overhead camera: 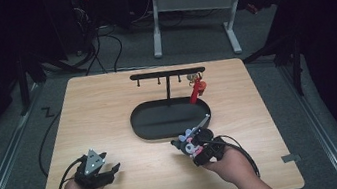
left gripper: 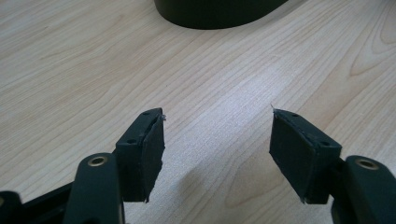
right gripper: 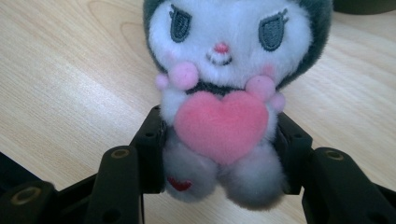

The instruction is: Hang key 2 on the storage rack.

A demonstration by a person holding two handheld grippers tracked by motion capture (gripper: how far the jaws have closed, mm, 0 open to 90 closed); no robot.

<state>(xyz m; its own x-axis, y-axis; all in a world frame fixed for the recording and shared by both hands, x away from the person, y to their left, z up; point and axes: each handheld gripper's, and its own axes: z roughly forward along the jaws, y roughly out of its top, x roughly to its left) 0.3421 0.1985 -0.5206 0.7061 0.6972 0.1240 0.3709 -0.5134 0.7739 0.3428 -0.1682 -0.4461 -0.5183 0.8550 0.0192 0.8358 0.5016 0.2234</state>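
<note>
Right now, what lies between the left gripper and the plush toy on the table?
In the high view, only bare wooden table lies between the left gripper and the plush toy, which the right gripper holds.

High view looks down; gripper views sit close (sharing the table [overhead camera: 108,108]).

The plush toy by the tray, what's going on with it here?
A person works at a wooden table with a gripper in each hand. The right gripper has its fingers closed on the lower body of a plush toy holding a pink heart, just in front of the black tray. The left gripper is open over bare wood. A red keychain hangs on the stand.
</note>
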